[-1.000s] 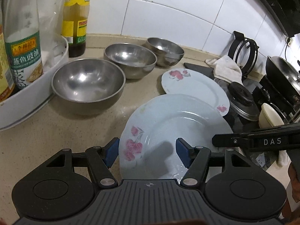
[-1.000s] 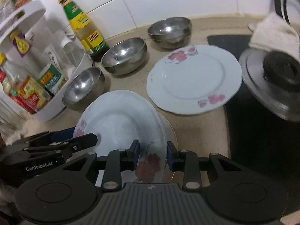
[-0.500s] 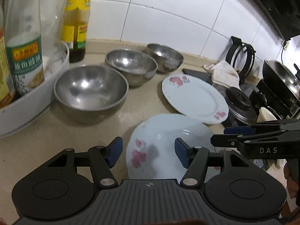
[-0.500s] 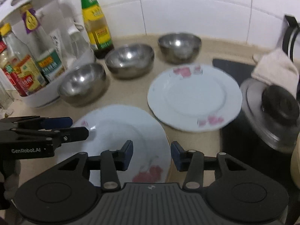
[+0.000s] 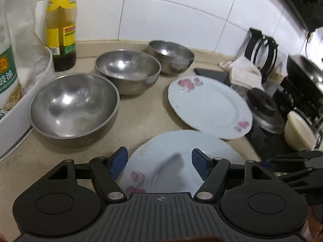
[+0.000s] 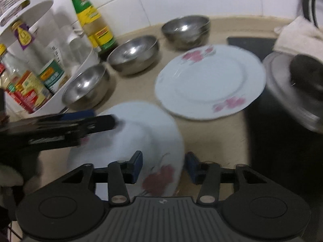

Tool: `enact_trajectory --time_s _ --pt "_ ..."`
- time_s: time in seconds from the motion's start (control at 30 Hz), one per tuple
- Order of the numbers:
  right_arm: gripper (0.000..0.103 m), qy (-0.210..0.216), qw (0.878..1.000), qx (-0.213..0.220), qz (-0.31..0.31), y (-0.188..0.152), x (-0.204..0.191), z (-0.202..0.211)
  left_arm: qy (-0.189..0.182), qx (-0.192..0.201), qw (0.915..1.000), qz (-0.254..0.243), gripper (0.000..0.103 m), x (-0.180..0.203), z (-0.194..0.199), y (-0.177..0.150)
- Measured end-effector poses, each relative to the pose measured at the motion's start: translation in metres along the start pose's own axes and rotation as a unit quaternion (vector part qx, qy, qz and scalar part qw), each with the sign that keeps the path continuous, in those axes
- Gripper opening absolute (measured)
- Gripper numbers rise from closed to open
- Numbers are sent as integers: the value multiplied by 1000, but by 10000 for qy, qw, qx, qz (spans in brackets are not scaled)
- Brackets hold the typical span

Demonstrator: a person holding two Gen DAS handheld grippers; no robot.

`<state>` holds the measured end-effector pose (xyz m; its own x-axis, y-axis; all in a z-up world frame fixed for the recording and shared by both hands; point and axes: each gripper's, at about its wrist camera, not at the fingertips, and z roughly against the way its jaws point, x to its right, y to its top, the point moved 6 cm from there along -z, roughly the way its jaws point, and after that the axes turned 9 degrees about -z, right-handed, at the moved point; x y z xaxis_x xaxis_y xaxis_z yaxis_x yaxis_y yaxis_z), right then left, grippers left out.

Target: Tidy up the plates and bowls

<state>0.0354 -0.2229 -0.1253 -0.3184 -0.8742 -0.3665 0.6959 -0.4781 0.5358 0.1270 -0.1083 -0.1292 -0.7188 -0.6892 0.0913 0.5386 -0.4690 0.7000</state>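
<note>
Our left gripper (image 5: 159,162), jaws opening, hangs over a floral plate (image 5: 181,153) on the table (image 5: 139,117); three steel bowls (image 5: 73,105) sit beyond.

the near plate (image 6: 141,133) now lies flat on the counter (image 5: 137,121), no longer tilted up; the right gripper (image 6: 163,166) lets go, jaws opening, and the left gripper (image 5: 159,161) widens too.

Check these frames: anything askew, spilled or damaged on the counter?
No spills or damage. One oddity: the far plate overhangs the counter onto the dark stovetop. The three steel bowls sit upright.
</note>
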Motion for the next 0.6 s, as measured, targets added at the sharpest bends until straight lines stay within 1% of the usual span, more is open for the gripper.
enact_trajectory --time_s 0.1,0.3,0.37,0.4,0.43,0.5,0.53,0.6 --pt "50 -6 9998 67 170 -2 -3 -1 -13 -152 9999 16 76 1 0 -9" --pt "50 255 9985 -99 483 -15 -14 1 221 -323 9992 -96 81 3 22 -32" --pt "50 381 9973 -131 608 -19 -20 0 326 -378 9987 -82 81 -3 28 -37" --pt "50 472 9964 -155 680 -21 -23 -1 356 -373 9987 -42 79 -6 31 -36" --pt "50 581 9957 -207 693 -21 -25 -2 391 -326 9987 27 78 -9 35 -34" --pt "50 623 9968 -221 455 -16 -19 1 438 -91 9989 135 77 -10 43 -21" --pt "50 594 9977 -134 299 -9 -11 5 418 45 9990 165 78 -9 47 -13" --pt "50 466 9988 132 30 4 8 16 246 298 9991 169 82 0 49 7"
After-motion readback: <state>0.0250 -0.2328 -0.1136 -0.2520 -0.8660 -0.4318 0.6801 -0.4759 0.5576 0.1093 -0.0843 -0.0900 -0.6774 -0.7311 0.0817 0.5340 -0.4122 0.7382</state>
